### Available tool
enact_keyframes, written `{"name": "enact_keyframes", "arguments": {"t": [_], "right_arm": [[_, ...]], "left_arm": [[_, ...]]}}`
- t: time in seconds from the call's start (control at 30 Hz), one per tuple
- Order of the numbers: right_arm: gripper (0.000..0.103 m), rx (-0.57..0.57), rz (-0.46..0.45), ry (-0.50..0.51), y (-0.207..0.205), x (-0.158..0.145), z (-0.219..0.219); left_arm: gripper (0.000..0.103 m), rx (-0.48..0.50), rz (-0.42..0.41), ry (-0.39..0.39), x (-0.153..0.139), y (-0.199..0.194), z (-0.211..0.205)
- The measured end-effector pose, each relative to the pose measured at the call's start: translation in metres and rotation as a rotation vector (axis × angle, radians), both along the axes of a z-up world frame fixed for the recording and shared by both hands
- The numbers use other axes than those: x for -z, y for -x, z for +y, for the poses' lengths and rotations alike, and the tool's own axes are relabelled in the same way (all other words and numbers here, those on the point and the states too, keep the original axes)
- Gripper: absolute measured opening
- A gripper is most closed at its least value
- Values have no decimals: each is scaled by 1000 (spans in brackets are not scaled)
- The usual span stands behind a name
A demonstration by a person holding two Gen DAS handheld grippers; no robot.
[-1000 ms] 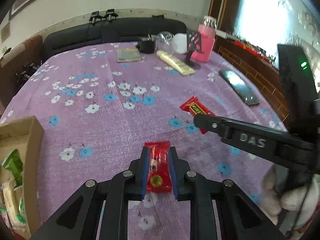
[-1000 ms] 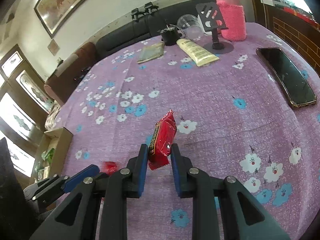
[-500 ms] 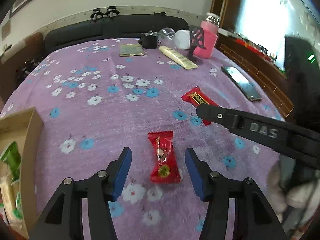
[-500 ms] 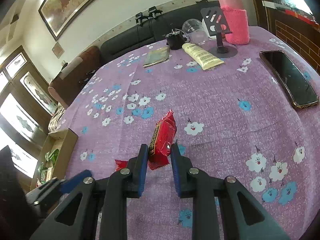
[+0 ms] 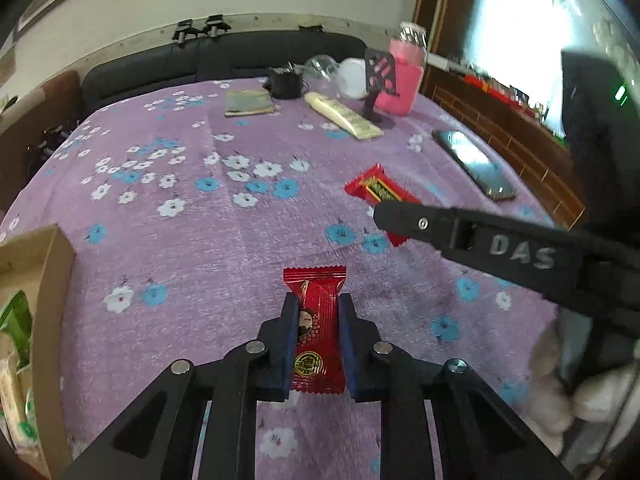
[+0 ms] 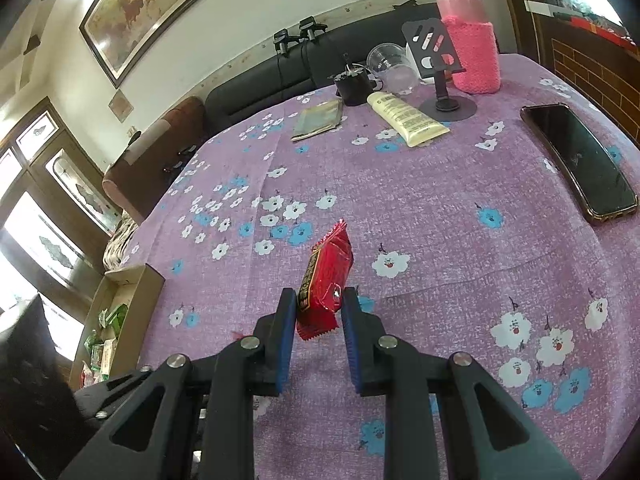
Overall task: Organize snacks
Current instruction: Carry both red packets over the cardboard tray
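Note:
My left gripper [image 5: 316, 320] is shut on a small red candy packet [image 5: 317, 326] just above the purple flowered tablecloth [image 5: 224, 240]. My right gripper [image 6: 319, 308] is shut on a red snack bar wrapper [image 6: 326, 280], held on edge and lifted off the cloth. In the left wrist view the same red bar [image 5: 378, 192] shows behind the right gripper's black finger [image 5: 480, 236]. A cardboard box [image 5: 44, 280] with green and white snack packs sits at the table's left edge; it also shows in the right wrist view [image 6: 120, 316].
At the far side stand a pink bottle [image 6: 472, 40], a black phone stand [image 6: 440, 72], a cream tube [image 6: 406, 118], a clear cup [image 6: 390, 66], a small black pot [image 6: 352, 86] and a flat booklet [image 6: 318, 120]. A phone [image 6: 578, 162] lies at the right.
The left gripper was shut on the candy a second ago, opened wide half a second ago with the candy on the cloth, and is shut on it again. The right gripper kept hold of its bar.

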State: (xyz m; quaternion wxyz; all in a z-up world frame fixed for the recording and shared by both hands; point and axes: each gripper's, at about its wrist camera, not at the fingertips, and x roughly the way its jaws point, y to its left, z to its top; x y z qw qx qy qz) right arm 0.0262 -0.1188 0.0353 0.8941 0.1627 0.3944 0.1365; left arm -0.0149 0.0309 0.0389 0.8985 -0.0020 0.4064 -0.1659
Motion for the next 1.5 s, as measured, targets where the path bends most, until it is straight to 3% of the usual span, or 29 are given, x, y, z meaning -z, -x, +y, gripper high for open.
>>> {"name": "enact_keyframes", "arguments": {"t": [0.43,0.63,1.1,1.5], "right_arm": [[22,-38,-127,2,22,-21,15],[22,-62,-130,21,49,-28,29],[22,-178,-114,73,124,-26,83],[22,-339,-143,147,151,-40,158]], "left_arm": [[19,-114,-67,129,-44,53,65],[19,-158,-103,162,-56,80,96],[19,-248,-131,239,-56,119,153],[19,-372,-140,271,-48,138,212]]}}
